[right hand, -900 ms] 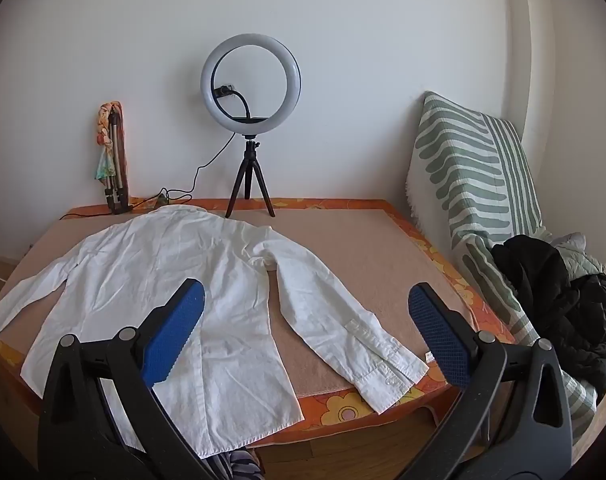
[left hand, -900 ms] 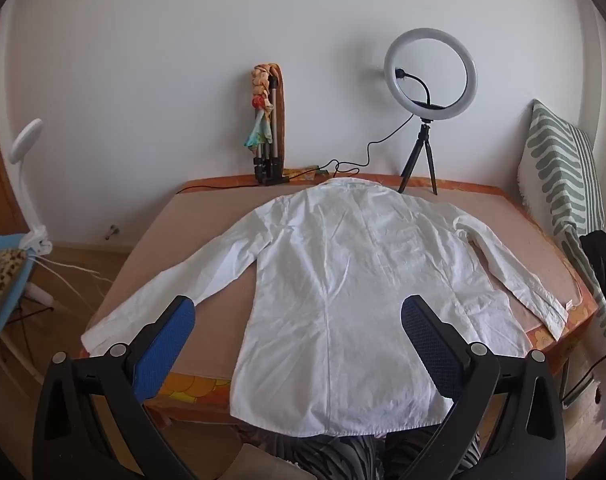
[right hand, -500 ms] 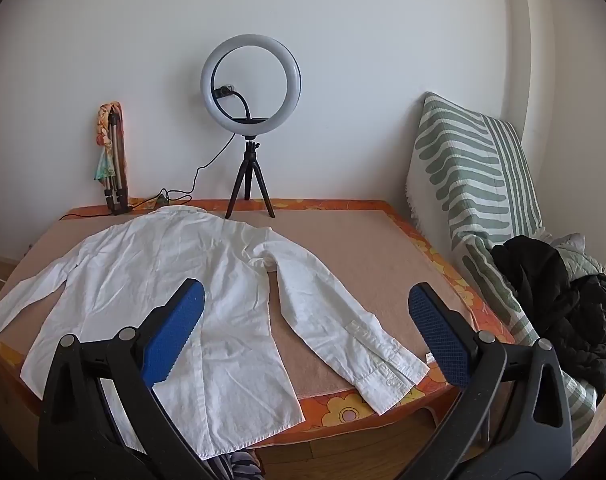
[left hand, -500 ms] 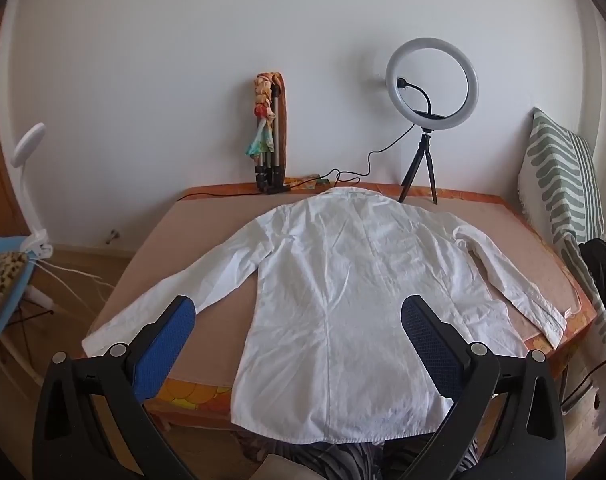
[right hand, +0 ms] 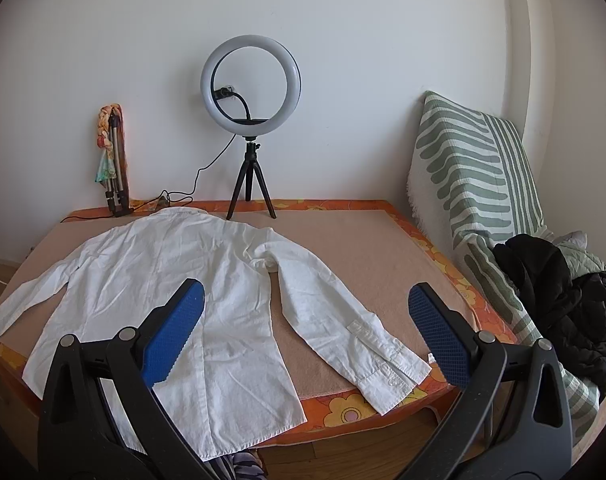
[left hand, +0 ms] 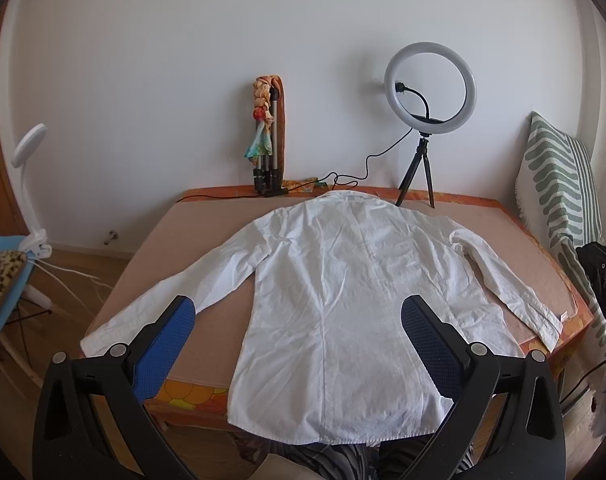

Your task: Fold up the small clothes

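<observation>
A white long-sleeved shirt [left hand: 343, 292] lies flat, back up, on the table [left hand: 155, 252], collar at the far edge, sleeves spread to both sides, hem hanging over the near edge. It also shows in the right wrist view [right hand: 163, 280], with its right sleeve cuff [right hand: 383, 364] near the front right corner. My left gripper [left hand: 299, 316] is open and empty, held above the shirt's lower part. My right gripper [right hand: 307, 308] is open and empty, held above the right sleeve.
A ring light on a tripod [left hand: 429, 92] and a folded tripod with a coloured scarf [left hand: 267, 132] stand at the table's far edge, with cables. A striped cushion [right hand: 471, 184] and black clothes [right hand: 559, 304] lie to the right. A clip lamp [left hand: 29, 168] stands at left.
The left gripper has pulled back and risen a little, so the shirt sits lower and smaller in its view. The right gripper has barely moved. Both stay open.
</observation>
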Demonstrator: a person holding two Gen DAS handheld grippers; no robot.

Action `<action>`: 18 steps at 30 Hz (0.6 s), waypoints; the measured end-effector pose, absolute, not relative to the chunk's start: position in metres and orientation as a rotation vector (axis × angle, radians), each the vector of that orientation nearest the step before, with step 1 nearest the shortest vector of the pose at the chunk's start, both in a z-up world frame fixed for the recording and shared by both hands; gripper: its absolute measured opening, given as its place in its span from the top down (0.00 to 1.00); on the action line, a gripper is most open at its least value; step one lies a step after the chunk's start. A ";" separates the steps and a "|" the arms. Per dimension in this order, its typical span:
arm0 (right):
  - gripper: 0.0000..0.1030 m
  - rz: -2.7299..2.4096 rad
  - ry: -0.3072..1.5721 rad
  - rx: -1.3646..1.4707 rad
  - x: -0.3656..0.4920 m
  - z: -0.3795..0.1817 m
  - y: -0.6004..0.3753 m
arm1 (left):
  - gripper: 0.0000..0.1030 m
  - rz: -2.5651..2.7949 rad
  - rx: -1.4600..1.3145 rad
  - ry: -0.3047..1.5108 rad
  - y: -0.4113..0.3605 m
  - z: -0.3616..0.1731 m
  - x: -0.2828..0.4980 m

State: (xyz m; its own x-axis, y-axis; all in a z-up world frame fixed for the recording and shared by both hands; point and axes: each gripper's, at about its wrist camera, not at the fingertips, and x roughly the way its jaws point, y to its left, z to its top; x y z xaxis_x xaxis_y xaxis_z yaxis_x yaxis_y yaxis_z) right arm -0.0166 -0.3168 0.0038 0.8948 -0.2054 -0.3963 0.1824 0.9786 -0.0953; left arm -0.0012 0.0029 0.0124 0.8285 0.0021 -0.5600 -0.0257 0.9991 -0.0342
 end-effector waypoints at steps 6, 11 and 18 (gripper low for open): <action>0.00 -0.200 0.415 -0.054 -0.017 0.005 -0.318 | 0.00 0.011 -0.034 0.587 0.000 0.015 -0.002; 0.00 -0.200 0.415 -0.052 -0.018 0.005 -0.318 | 0.00 0.008 -0.037 0.587 0.000 0.015 -0.003; 0.00 -0.198 0.415 -0.051 -0.017 0.005 -0.318 | 0.00 0.010 -0.037 0.586 -0.001 0.015 -0.003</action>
State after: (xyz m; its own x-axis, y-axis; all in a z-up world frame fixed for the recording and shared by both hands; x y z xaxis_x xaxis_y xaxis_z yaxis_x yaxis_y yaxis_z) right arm -0.0172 -0.3179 0.0049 0.8962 -0.2015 -0.3952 0.1807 0.9794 -0.0897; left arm -0.0028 -0.0010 0.0151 0.8333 -0.0014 -0.5529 -0.0195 0.9993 -0.0319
